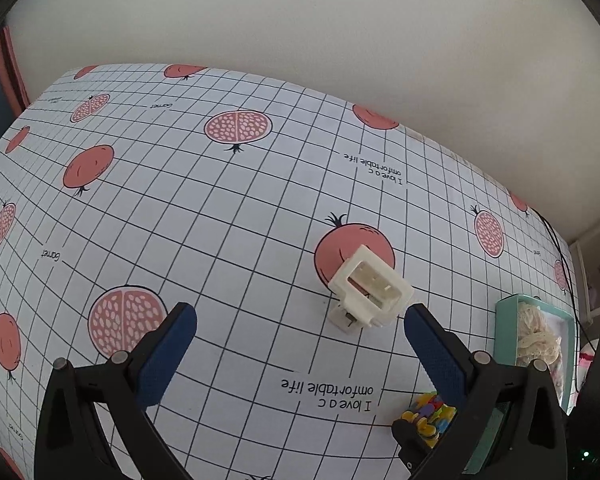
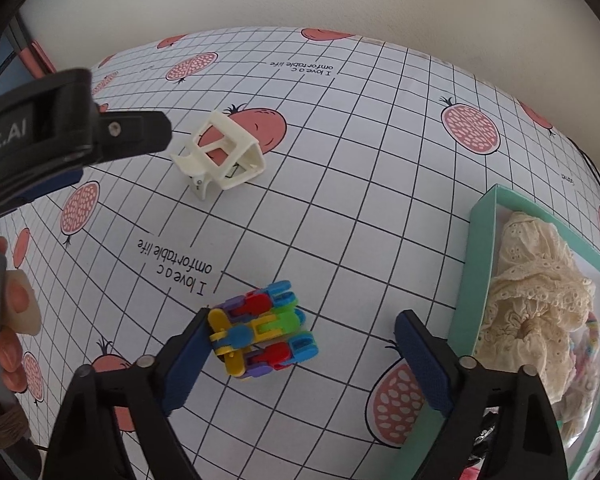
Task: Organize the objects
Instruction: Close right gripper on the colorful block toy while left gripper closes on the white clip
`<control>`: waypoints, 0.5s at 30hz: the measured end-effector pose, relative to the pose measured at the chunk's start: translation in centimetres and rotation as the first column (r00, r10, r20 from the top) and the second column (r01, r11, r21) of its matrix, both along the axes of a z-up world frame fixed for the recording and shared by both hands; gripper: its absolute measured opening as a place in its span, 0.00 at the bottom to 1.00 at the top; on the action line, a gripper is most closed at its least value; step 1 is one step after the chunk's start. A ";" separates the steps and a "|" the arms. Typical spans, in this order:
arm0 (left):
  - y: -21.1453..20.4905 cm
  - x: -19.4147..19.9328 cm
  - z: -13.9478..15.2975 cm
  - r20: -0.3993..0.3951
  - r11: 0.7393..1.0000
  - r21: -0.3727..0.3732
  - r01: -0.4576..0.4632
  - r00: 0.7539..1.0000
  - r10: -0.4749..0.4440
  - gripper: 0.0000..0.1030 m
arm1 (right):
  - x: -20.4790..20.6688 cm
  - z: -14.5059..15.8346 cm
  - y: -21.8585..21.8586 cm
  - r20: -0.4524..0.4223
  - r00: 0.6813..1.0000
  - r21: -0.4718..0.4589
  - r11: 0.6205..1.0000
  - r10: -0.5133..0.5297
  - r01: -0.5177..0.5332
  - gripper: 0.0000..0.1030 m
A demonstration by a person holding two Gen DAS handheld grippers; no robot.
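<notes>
Pomegranate-print cloth covers the worktop (image 2: 360,184); nearest, the right gripper (image 2: 300,356) hangs with jaws wide, empty, its left pad touching the bright clip bundle (image 2: 264,330) beside the teal box (image 2: 474,264). Farther in, toward the middle, the white claw clip (image 1: 370,290) lies just ahead of the left gripper (image 1: 300,340), jaws wide and empty; it looks light, stiff, slippery, best pinched across its frame.

White hair claw (image 2: 220,155) lies apart from multicolored clip bundle (image 2: 266,330) beside teal box (image 2: 466,268).
</notes>
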State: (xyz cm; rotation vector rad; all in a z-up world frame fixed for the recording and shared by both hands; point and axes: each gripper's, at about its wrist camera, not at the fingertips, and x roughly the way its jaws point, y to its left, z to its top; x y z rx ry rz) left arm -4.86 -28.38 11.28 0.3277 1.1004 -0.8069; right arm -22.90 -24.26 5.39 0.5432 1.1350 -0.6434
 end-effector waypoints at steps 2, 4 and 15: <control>-0.3 -0.3 -0.2 0.010 1.000 -0.009 0.008 1.000 -0.008 1.00 | -0.3 -0.1 -0.1 -0.001 1.000 0.000 1.000 -0.002 0.002 0.83; -0.5 -0.6 -0.2 0.025 0.999 -0.025 0.023 0.999 -0.023 1.00 | -0.5 0.0 -0.1 -0.003 1.000 -0.010 1.000 0.003 -0.003 0.80; -2.0 -1.8 -0.8 0.061 0.997 -0.071 0.018 0.998 -0.014 1.00 | -2.2 0.6 0.4 -0.006 1.000 -0.031 0.999 0.006 -0.007 0.50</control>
